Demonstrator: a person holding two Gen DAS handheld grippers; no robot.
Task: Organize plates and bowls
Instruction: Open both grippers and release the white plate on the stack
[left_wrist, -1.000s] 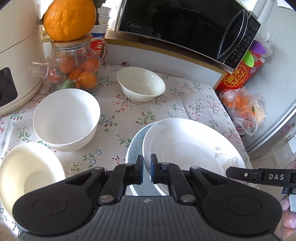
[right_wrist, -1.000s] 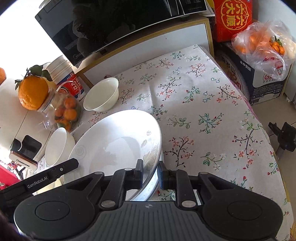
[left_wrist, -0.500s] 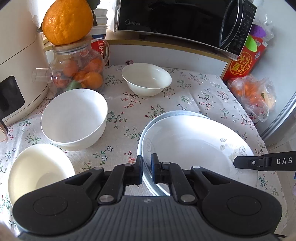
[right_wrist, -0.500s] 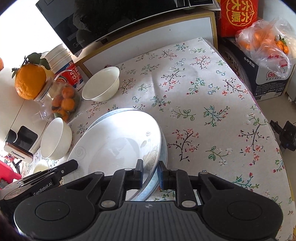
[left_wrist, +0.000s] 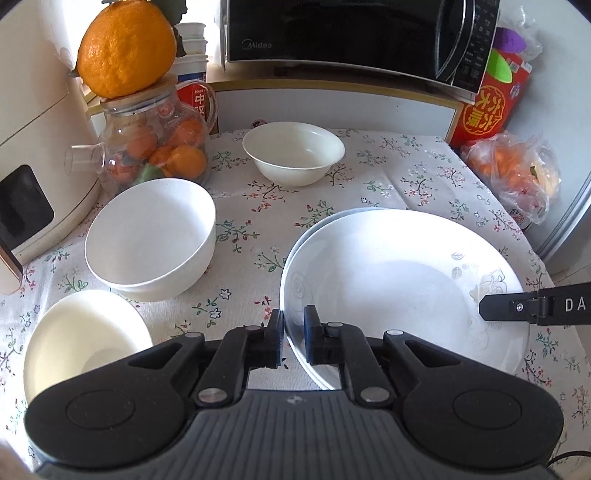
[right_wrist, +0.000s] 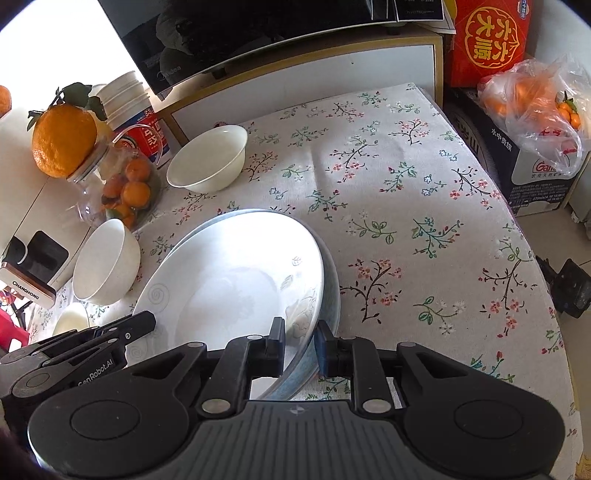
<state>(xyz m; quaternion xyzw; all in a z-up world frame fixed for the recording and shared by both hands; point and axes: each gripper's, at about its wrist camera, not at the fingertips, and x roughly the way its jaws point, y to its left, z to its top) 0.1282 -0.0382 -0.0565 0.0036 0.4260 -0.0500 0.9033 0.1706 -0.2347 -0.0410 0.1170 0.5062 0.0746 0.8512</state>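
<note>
Straddling plate (left_wrist: 399, 280) rim, both grippers

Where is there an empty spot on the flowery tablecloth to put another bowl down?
The biggest bare patch of tablecloth lies right of the stacked plates, reaching the edge by the bag of oranges. A smaller gap sits between the plates and the far bowl. The left is crowded: two bowls and the fruit jar.

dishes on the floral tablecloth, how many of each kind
White ceramic bowls: 3 (far bowl, deep bowl, near-left bowl)
Plates: 2, stacked (white rose-patterned plate on pale blue plate)
Total: 5
</note>
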